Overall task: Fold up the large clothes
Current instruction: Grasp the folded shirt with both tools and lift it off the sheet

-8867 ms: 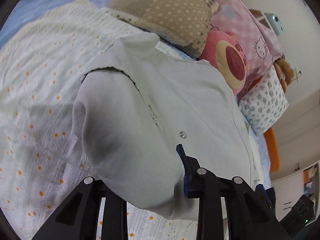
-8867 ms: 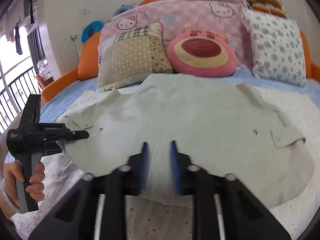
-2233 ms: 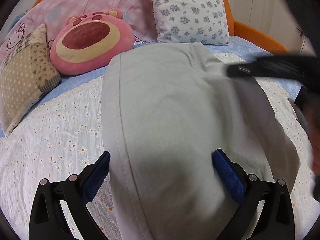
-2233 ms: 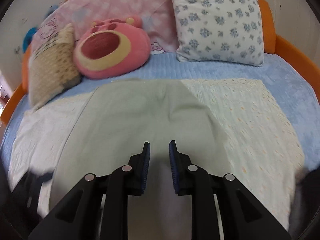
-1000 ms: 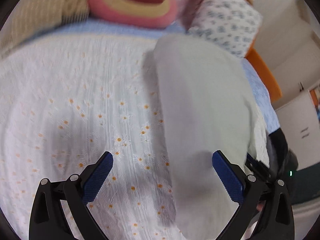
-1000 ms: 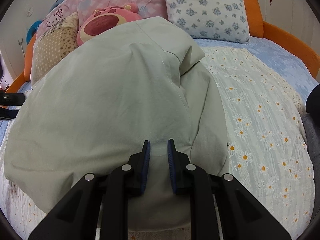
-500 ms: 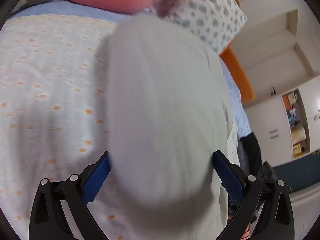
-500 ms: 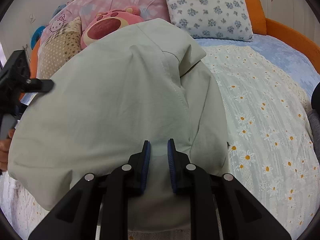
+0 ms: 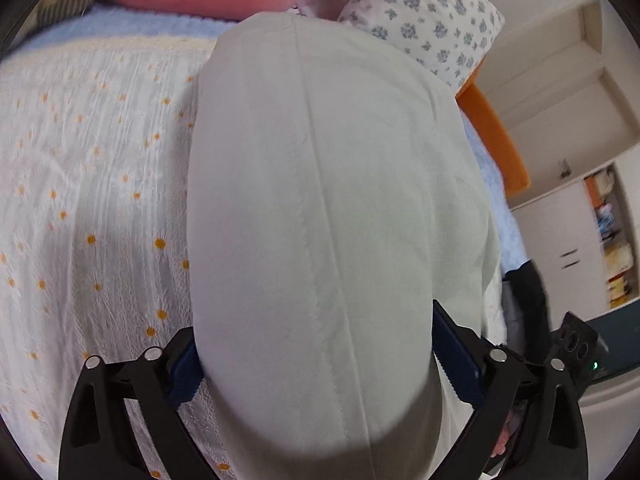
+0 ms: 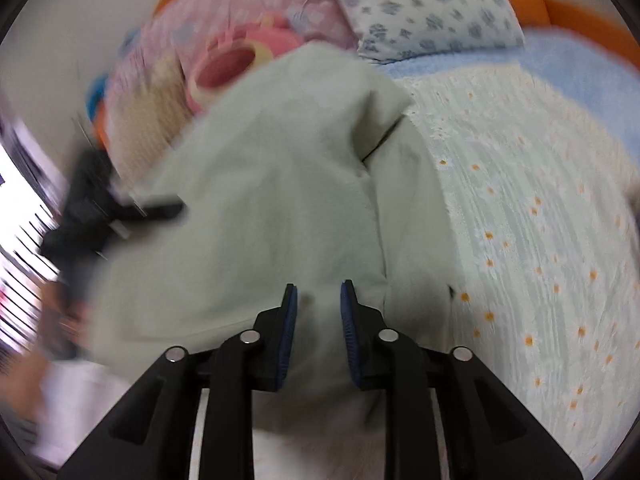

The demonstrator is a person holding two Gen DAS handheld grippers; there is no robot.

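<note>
Left hand-held gripper (image 9: 316, 360) closing around folded garment (image 9: 328, 200); right hand-held gripper (image 10: 318, 300) opening, cloth between (blurred).

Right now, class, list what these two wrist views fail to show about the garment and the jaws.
- Left wrist view: the pale green garment covers the left gripper pads, hiding any contact.
- Left wrist view: its near end is cut off by the bottom edge.
- Right wrist view: motion blur smears the far pillows.
</note>
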